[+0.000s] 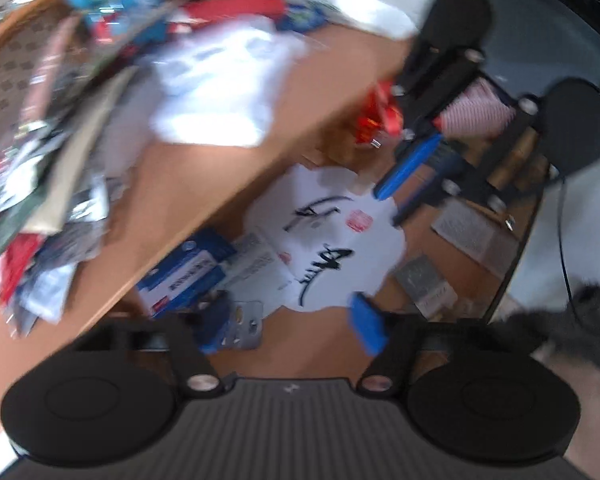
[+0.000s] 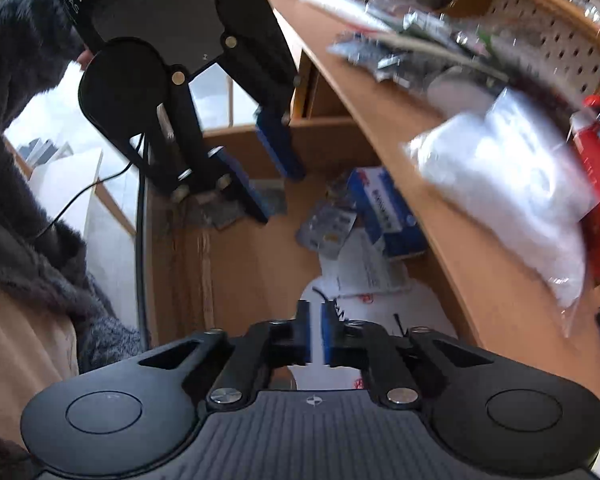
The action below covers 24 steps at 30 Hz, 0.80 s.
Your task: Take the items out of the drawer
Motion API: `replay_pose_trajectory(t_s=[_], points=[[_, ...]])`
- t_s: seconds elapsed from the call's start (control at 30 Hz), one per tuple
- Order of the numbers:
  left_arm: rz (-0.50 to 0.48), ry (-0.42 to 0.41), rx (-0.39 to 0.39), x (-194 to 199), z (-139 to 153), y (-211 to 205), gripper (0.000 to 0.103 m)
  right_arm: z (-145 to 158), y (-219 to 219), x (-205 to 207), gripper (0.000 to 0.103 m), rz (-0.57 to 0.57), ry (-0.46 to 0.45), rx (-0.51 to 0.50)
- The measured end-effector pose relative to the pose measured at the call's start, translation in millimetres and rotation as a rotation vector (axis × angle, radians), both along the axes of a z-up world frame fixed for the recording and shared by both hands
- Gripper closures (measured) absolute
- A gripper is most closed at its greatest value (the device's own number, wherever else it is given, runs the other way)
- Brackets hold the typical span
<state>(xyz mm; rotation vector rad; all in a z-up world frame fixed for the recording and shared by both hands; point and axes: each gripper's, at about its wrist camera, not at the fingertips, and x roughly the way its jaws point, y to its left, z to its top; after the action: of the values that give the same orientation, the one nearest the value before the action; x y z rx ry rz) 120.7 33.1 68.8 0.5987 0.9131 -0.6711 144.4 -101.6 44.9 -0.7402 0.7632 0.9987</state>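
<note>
The wooden drawer (image 1: 454,250) stands open below the desk edge. In it lie a white sheet with black brush writing (image 1: 332,240), a blue-and-white box (image 1: 188,276), a silver blister pack (image 1: 246,326) and small grey packets (image 1: 424,280). My left gripper (image 1: 290,330) hovers over the sheet, open, with nothing between its blue pads. My right gripper (image 1: 392,184) hangs at the drawer's far end, shut and holding nothing. In the right wrist view the right gripper (image 2: 316,332) is shut above the white sheet (image 2: 380,312), and the left gripper (image 2: 266,172) stands open over the drawer floor (image 2: 244,264), near the box (image 2: 388,216).
The desk top (image 1: 204,168) overhangs the drawer and is piled with clutter, including a white plastic bag (image 2: 508,184) and several foil packets (image 1: 60,216). A pegboard (image 2: 540,40) backs the desk. A fuzzy grey sleeve (image 2: 16,120) and a black cable (image 2: 140,240) are on the drawer's left.
</note>
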Motion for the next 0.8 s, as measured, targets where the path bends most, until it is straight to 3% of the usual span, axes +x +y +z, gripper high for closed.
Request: replay_pose_trajectory(t_s=[0.03, 0.13, 0.4, 0.7, 0.8], points=[[-0.026, 0.008, 0.018, 2.0, -3.7, -3.2, 0.081, -2.2, -1.4, 2.4, 0.103, 0.006, 0.003, -0.005], [-0.122, 0.006, 0.075, 4.5, -14.3, -12.4, 0.1, -7.5, -5.2, 7.8, 0.103, 0.032, 0.01, -0.029], [-0.332, 0.074, 0.146, 20.9, -38.5, -33.9, 0.102, -36.4, -17.7, 21.2, 0.103, 0.168, 0.06, -0.109], [-0.396, 0.111, 0.153, 28.6, -70.0, -69.1, 0.101, -76.0, -17.9, 23.3, 0.101, 0.295, 0.126, -0.193], [-0.421, 0.108, 0.159, 26.0, -78.9, -80.7, 0.095, -88.8, -15.7, 20.1, 0.101, 0.342, 0.145, -0.205]])
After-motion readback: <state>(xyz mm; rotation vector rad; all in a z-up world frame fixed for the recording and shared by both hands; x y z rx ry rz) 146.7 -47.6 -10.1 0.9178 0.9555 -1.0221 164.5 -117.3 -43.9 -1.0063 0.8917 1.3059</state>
